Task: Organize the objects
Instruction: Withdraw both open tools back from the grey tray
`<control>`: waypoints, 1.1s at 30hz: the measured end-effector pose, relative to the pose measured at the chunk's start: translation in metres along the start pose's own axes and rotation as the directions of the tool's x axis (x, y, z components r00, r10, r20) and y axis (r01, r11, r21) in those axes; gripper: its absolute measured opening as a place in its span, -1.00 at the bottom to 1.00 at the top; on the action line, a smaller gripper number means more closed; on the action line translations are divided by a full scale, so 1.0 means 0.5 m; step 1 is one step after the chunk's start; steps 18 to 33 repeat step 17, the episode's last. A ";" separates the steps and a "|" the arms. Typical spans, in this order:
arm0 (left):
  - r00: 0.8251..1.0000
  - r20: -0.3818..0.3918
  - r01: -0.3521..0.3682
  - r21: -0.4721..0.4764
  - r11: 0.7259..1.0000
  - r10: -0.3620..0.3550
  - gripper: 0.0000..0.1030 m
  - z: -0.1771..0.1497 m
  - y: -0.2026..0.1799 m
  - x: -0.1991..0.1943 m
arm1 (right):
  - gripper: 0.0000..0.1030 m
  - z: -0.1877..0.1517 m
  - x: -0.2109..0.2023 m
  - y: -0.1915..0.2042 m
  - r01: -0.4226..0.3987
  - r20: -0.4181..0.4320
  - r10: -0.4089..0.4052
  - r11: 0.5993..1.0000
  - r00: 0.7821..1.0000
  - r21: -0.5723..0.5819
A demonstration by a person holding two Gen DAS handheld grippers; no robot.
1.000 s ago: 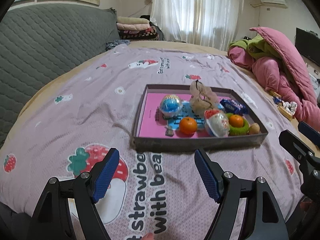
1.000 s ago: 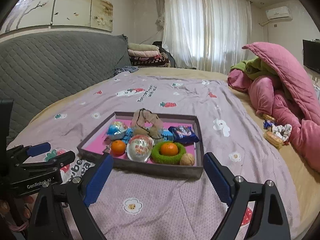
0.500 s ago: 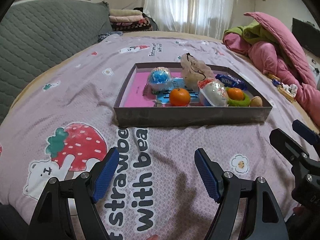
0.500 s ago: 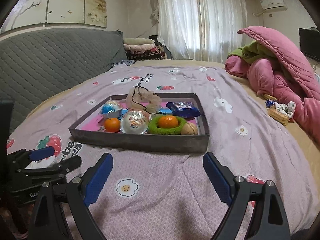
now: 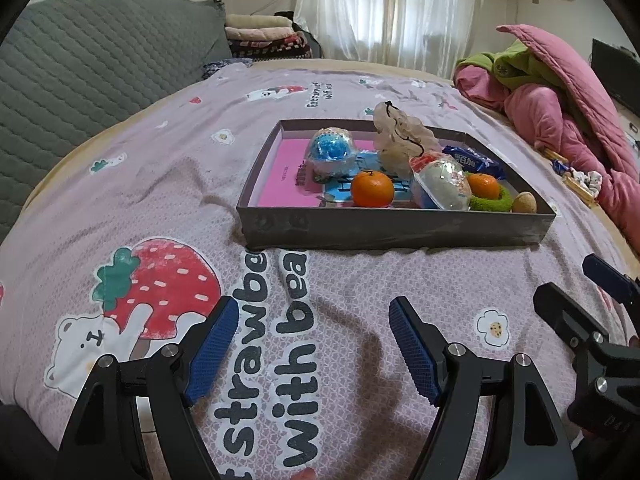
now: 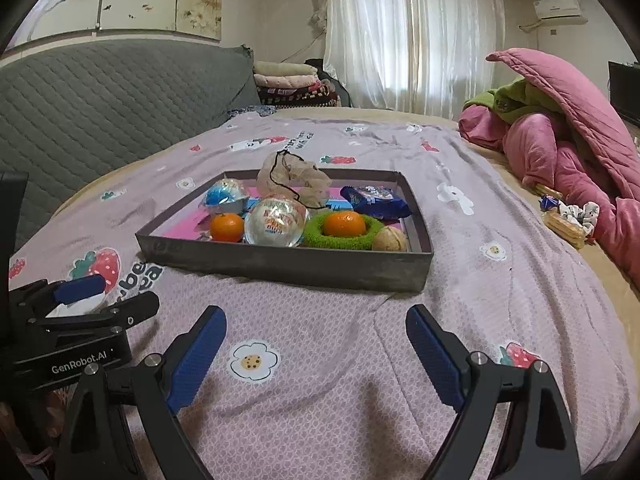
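Note:
A shallow grey box (image 5: 392, 229) (image 6: 288, 265) with a pink floor lies on the bed. Inside it are a blue ball (image 5: 331, 149) (image 6: 225, 195), a loose orange (image 5: 372, 189) (image 6: 227, 227), a clear toy capsule (image 5: 440, 185) (image 6: 277, 221), a second orange (image 5: 484, 185) (image 6: 344, 223) resting in a green ring (image 5: 492, 202) (image 6: 340, 237), a walnut (image 5: 524, 202) (image 6: 389, 238), a blue snack packet (image 5: 474, 159) (image 6: 375, 200) and a crumpled beige bag (image 5: 400, 140) (image 6: 294, 178). My left gripper (image 5: 314, 326) and right gripper (image 6: 316, 330) are both open and empty, low over the blanket short of the box.
A lilac strawberry-print blanket (image 5: 120, 184) covers the bed. A grey quilted headboard (image 6: 100, 100) runs along the left. Pink and green bedding (image 6: 560, 140) is heaped at the right, with snacks and a scrunchie (image 6: 568, 216) beside it. Folded blankets (image 6: 288, 80) are stacked at the back.
Both grippers have sunk toward the blanket, so the box now appears from a lower angle. Their jaws stay as wide as before.

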State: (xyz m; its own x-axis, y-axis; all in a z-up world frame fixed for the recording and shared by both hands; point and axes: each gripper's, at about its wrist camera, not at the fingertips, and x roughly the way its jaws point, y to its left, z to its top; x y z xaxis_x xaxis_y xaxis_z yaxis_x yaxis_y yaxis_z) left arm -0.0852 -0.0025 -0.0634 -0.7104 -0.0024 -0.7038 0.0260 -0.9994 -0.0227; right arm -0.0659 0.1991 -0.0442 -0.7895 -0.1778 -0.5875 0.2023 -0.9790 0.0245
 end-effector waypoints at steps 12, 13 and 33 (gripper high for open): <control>1.000 -0.011 0.027 0.000 1.000 -0.027 0.52 -0.003 -0.003 0.011 | 0.77 -0.006 0.007 0.002 -0.008 -0.008 0.008 1.000 1.000 -0.014; 1.000 -0.004 0.023 0.005 1.000 -0.023 0.52 -0.003 -0.005 0.011 | 0.77 -0.008 0.009 0.001 -0.004 -0.012 0.004 1.000 1.000 -0.012; 0.999 0.032 -0.001 0.018 1.000 0.001 0.53 -0.004 -0.007 0.001 | 0.77 -0.010 0.010 -0.003 0.000 -0.014 0.000 1.000 1.000 -0.010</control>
